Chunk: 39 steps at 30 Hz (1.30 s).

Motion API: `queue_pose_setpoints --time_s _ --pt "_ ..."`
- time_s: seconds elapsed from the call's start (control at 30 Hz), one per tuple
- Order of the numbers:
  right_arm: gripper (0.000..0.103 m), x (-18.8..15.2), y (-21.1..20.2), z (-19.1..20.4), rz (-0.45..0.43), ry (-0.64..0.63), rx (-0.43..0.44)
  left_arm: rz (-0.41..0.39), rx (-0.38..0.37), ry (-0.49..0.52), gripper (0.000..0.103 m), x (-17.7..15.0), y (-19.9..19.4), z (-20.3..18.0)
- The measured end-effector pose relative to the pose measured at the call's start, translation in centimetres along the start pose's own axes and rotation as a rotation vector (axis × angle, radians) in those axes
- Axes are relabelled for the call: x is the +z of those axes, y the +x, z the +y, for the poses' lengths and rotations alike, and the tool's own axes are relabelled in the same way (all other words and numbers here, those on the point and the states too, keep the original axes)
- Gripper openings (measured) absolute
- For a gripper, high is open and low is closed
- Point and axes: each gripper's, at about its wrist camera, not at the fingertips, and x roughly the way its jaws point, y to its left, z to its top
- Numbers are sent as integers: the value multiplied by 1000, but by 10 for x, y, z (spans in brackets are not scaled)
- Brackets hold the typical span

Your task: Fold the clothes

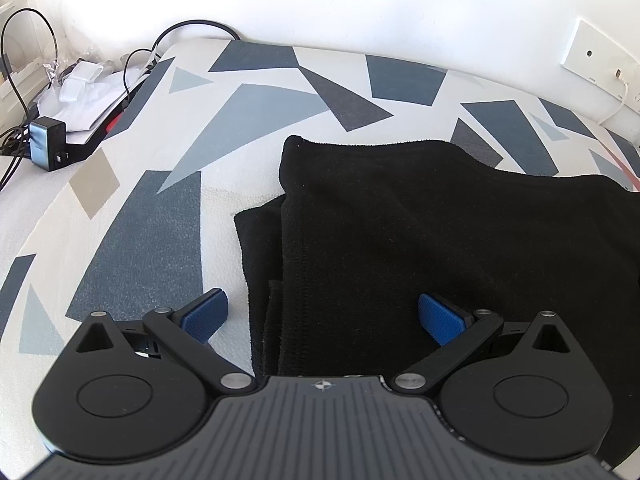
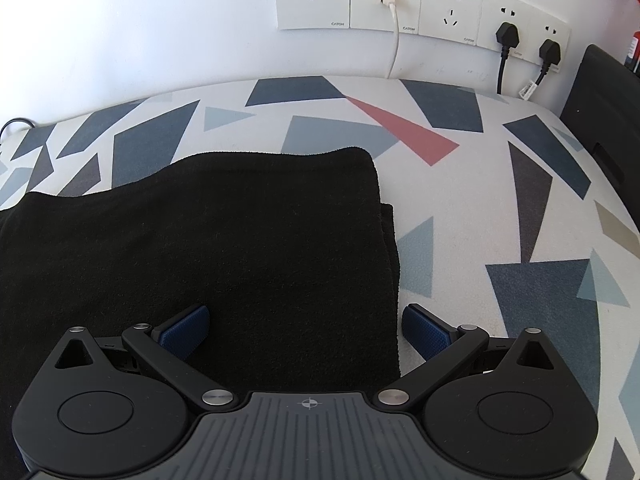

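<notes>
left gripper jaws wide apart, straddling the left edge of the black garment, gripping nothing | right gripper jaws wide apart over its right edge | garment folded flat on the patterned cloth near the wall sockets

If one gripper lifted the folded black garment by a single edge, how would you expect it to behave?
The black garment would probably droop and sag, since its soft, fuzzy fabric lies limp on the patterned cover. The stacked layers showing at its side might slide apart and undo the fold. It looks unlikely to slip from the ribbed blue pads.
</notes>
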Motion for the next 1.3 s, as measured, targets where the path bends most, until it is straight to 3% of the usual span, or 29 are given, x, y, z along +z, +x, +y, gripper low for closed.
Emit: queue_pose_setpoints --time_s 0.63,0.8,0.93,1.3 --pt "102 7 3 -1 32 -22 28 52 19 -31 103 5 1 -2" --pt "102 9 3 -2 46 -27 42 81 -19 6 103 3 -2 1" --pt "102 7 2 -4 37 -36 51 70 -41 53 103 -3 -5 1" --pt "102 9 4 -4 39 -43 67 31 -23 22 103 -6 -4 -13"
